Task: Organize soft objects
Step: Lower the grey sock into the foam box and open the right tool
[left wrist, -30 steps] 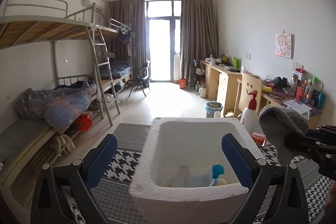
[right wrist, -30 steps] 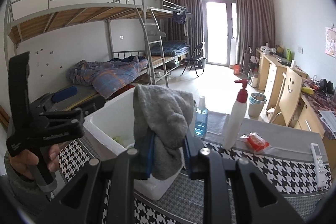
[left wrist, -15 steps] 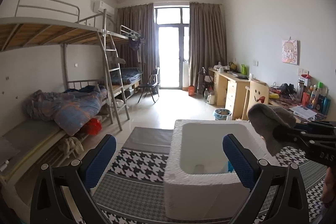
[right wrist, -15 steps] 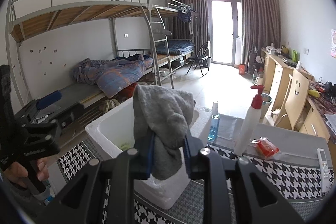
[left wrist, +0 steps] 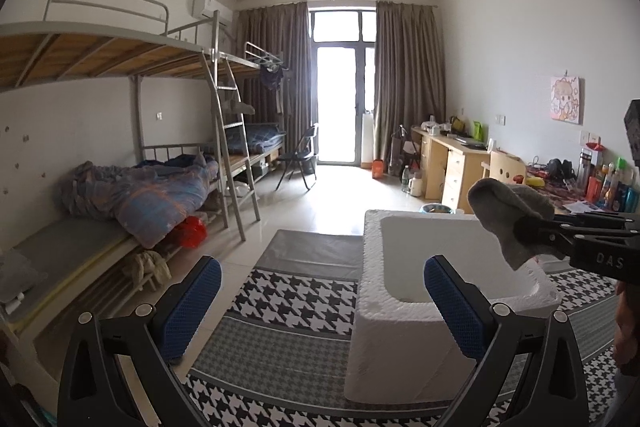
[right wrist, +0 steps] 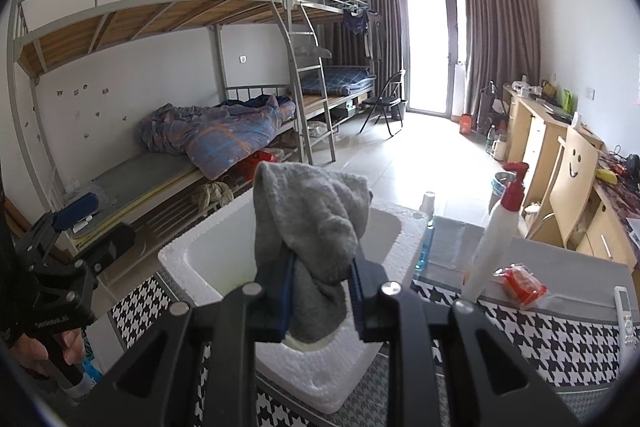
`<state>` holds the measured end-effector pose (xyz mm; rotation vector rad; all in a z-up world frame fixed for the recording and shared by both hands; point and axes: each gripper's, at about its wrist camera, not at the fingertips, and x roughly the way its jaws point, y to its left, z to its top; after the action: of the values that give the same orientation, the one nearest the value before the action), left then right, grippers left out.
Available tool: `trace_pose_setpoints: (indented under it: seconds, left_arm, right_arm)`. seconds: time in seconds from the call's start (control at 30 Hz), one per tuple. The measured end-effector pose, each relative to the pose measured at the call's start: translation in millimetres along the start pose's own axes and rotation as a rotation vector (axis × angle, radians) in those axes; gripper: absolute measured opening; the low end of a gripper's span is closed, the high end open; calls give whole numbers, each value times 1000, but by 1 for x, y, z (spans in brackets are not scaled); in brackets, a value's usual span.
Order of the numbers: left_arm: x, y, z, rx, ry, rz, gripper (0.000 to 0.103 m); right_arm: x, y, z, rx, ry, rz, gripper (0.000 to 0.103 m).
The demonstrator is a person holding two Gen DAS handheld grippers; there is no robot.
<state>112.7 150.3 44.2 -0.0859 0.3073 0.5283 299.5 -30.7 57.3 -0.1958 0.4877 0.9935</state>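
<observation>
- Over the white foam box (right wrist: 304,379) on a houndstooth table (right wrist: 560,343), the right gripper (right wrist: 320,301) is clenched on a bunched grey cloth (right wrist: 310,223), held above the near rim.
- Left gripper (left wrist: 322,303) hangs beside the box, jaws wide apart, grasping nothing.
- Risk: cloth hangs near the rim; let go here, it could drape over the edge or fall outside.
- Risk: the light box may slide or tip if bumped, since nothing steadies it.
- A pump bottle (right wrist: 494,235) stands close on the right; a swing could topple it.

Houndstooth-clothed table (right wrist: 532,339): foam box (right wrist: 320,367), pump bottle (right wrist: 494,239), remote (right wrist: 626,311).
</observation>
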Motion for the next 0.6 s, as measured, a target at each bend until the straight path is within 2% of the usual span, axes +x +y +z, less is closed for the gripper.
trace_pose_setpoints:
  seconds: [0.43,0.53,0.6]
  left_arm:
    - [-2,9,-8,-11,4,11,102]
    - [-4,11,-10,-15,5,8,102]
    - [-5,11,-11,-14,5,7,102]
  right_arm:
    - [27,5,3,-1,48,-11,28]
    - [30,5,3,3,61,-5,39]
    - [30,6,3,-1,58,-1,55]
